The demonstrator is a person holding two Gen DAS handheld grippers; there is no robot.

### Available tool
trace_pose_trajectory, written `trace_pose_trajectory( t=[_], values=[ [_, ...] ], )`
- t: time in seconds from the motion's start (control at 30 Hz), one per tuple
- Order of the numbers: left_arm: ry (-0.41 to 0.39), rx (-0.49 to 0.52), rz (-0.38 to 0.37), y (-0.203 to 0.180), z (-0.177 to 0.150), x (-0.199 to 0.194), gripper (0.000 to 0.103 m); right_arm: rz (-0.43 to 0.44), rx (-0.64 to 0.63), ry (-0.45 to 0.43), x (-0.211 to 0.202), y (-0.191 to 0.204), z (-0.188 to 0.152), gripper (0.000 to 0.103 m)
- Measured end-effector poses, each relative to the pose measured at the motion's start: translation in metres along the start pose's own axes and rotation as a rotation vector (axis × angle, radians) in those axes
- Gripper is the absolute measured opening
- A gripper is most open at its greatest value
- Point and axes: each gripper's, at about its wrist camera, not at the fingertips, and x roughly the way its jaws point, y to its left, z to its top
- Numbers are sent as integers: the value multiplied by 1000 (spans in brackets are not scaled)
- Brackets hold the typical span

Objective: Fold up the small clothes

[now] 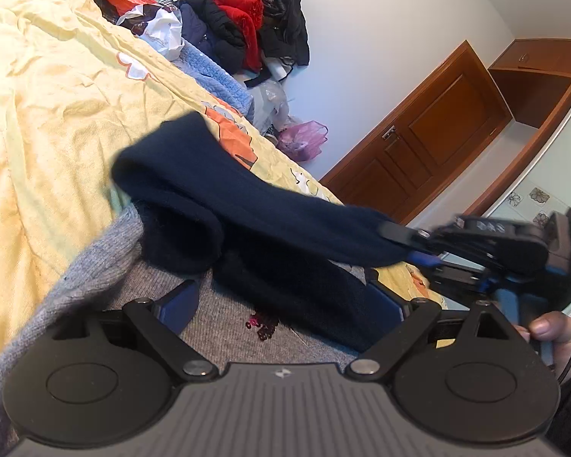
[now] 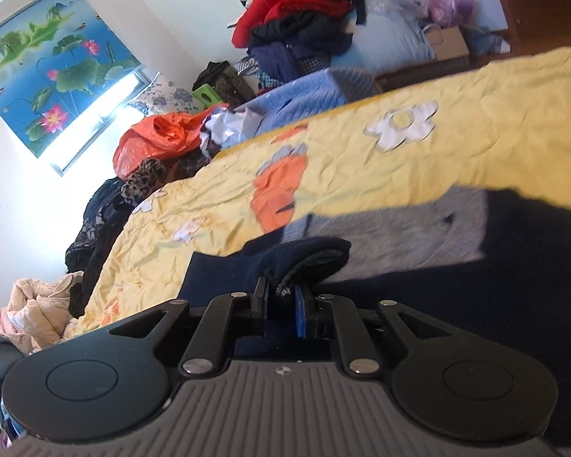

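Right gripper (image 2: 281, 297) clamped on navy garment's (image 1: 217, 198) edge, lifting it off the grey sweater (image 1: 95, 266). Left gripper (image 1: 285, 301) jaws wide apart, nothing between the pads, low over the sweater. Both clothes lie on yellow bedsheet (image 1: 57, 114). Clothes pile (image 1: 243, 19) against far wall.

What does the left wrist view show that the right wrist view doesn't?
Left wrist only: the wooden door, the open left hand-held gripper, and the right hand-held gripper seen from the side.

Right wrist only: the lotus picture and the window.

Both: the navy garment clamped by the right hand-held gripper, the grey sweater, the yellow bedsheet and the red clothes pile.
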Motion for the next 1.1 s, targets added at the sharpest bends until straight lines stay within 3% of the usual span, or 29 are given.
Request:
trace_pose_trajectory(
  t=[0.2,0.43,1.1],
  values=[
    [0,2,2,0,0,1,95,-71,15,-26,-43,-45,8,22],
    [1,4,4,0,0,1,95,-136,64,-25,-59,-92,-11,22],
    [1,4,5,0,0,2,95,-202,114,-25,-79,-137,-26,22]
  ],
)
